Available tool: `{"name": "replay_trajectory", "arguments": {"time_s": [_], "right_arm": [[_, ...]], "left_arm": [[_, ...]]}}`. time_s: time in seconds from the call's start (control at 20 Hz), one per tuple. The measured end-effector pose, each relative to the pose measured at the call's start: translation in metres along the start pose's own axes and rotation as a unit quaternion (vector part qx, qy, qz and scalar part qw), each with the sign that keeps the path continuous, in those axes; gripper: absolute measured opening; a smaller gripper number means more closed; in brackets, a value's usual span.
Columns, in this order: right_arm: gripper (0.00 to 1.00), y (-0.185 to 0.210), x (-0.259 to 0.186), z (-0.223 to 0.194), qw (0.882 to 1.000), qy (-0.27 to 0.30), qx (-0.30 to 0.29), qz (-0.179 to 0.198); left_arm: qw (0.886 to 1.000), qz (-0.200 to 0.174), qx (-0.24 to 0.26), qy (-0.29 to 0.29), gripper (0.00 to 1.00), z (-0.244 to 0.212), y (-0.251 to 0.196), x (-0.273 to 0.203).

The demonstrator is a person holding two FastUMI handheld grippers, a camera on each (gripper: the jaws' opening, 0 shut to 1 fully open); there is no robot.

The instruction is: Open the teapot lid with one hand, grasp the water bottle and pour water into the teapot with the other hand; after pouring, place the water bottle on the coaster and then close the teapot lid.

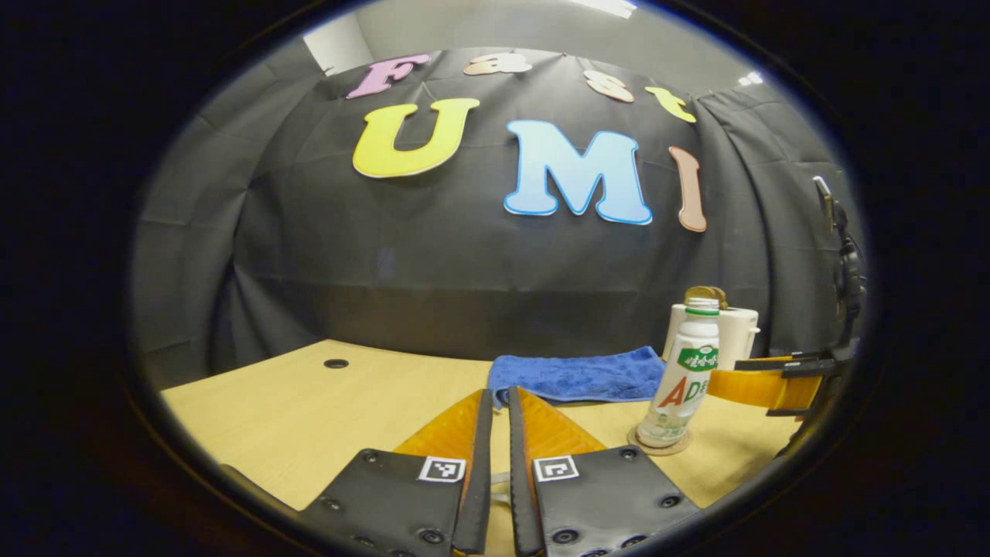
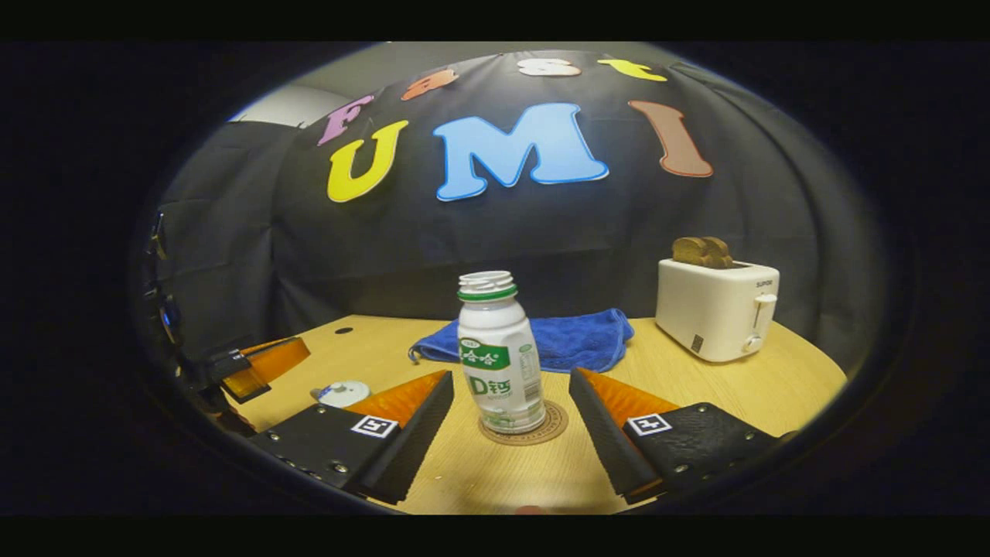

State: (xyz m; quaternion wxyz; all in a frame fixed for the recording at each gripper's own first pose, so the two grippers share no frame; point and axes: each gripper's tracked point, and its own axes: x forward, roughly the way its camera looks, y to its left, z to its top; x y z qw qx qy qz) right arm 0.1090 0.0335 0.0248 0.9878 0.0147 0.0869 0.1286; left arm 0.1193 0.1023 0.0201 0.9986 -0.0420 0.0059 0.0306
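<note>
The white plastic water bottle (image 2: 500,352) stands upright on the round cork coaster (image 2: 555,425), between the right gripper (image 2: 510,414) jaws, which are apart. The left gripper (image 1: 500,433) jaws are together, holding nothing. A small white lid (image 2: 344,392), probably the teapot's, lies near the desk (image 2: 773,379) left edge.
</note>
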Motion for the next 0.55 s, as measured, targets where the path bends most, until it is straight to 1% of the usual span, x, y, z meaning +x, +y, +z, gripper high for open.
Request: {"name": "replay_trajectory", "arguments": {"time_s": [0.05, 0.1, 0.15, 0.2, 0.25, 0.3, 0.45, 0.5, 0.55], "right_arm": [[0.93, -0.001, -0.010, 0.001, 1.000, -0.006, -0.004, -0.005], [0.93, -0.003, -0.021, 0.004, 1.000, -0.015, -0.012, -0.014], [0.92, -0.007, -0.033, 0.007, 0.999, -0.026, -0.020, -0.024], [0.93, -0.010, -0.043, 0.011, 0.998, -0.035, -0.028, -0.034], [0.92, -0.011, -0.054, 0.013, 0.998, -0.044, -0.033, -0.041], [0.92, -0.010, -0.065, 0.012, 0.997, -0.051, -0.032, -0.047], [0.92, -0.006, -0.092, 0.006, 0.995, -0.069, -0.037, -0.063], [0.92, -0.004, -0.097, 0.003, 0.994, -0.072, -0.045, -0.070], [0.92, 0.000, -0.103, -0.003, 0.993, -0.072, -0.053, -0.072]], "left_arm": [[1.000, -0.004, -0.011, 0.005, 0.22, -0.002, -0.006, -0.008], [1.000, -0.012, -0.022, 0.009, 0.18, -0.004, -0.014, -0.018], [0.999, -0.017, -0.026, 0.012, 0.20, -0.006, -0.022, -0.028], [0.999, -0.020, -0.022, 0.012, 0.22, -0.007, -0.028, -0.038], [1.000, -0.021, -0.015, 0.013, 0.18, -0.007, -0.034, -0.049], [1.000, -0.023, -0.008, 0.010, 0.22, -0.006, -0.041, -0.059], [1.000, -0.029, 0.009, 0.000, 0.22, -0.001, -0.060, -0.087], [0.999, -0.027, 0.019, -0.002, 0.18, 0.000, -0.063, -0.094], [0.999, -0.027, 0.025, -0.004, 0.18, -0.001, -0.066, -0.100]]}}
